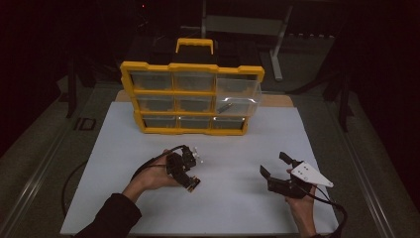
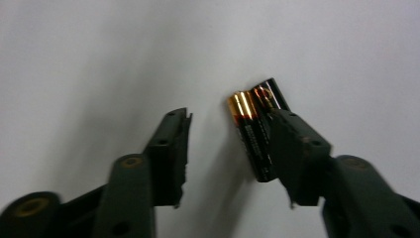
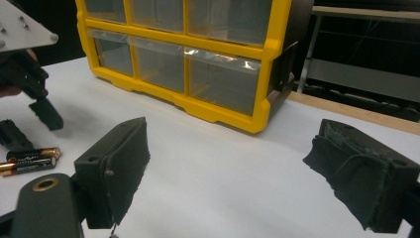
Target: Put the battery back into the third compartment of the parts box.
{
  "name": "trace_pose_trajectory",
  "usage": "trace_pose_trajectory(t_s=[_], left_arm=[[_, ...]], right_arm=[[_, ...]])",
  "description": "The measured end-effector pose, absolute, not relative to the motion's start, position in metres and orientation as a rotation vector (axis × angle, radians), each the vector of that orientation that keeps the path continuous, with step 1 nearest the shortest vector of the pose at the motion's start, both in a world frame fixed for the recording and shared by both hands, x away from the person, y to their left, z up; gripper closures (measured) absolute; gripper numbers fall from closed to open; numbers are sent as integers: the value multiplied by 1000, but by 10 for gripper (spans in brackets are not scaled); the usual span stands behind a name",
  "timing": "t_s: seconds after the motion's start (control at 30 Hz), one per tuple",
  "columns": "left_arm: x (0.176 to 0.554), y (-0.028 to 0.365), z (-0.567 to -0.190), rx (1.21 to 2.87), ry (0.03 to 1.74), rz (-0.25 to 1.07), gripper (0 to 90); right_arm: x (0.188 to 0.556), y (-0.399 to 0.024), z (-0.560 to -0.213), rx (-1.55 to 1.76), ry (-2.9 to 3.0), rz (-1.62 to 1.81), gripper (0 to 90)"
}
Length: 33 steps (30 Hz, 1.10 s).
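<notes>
Centrally on the white table (image 1: 233, 198) stands a yellow drawer organiser (image 1: 192, 97) with clear drawers and a yellow handle on top; its upper right drawer (image 1: 237, 94) is pulled out toward the person, and a small pale object lies inside it, too small to identify. Near the organiser's front, on the person's left side, the left gripper (image 2: 230, 136) points down at the table with its jaws spread apart, holding nothing. Two black-and-copper batteries (image 2: 255, 129) lie side by side, touching each other, on the table between those jaws, right against the inner face of one jaw. Farther from the organiser's front, on the right side, the right gripper (image 1: 274, 165) hovers with its jaws wide apart and empty, aimed toward the organiser.
</notes>
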<state>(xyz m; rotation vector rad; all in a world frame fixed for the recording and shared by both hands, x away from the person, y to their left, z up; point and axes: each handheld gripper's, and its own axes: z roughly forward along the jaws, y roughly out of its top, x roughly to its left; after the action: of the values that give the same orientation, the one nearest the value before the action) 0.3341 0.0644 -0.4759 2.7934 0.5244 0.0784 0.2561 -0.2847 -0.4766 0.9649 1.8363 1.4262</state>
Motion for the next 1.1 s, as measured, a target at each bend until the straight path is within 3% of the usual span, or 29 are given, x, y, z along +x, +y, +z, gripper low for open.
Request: trace_pose_trajectory(t_s=[0.37,1.1], left_arm=[[333,60,-488,2826,554,73,773],[333,61,-488,2825,533,66,780]], right_arm=[[256,-285,-477,965,1837,1424,137],[256,-285,-477,965,1837,1423,139]])
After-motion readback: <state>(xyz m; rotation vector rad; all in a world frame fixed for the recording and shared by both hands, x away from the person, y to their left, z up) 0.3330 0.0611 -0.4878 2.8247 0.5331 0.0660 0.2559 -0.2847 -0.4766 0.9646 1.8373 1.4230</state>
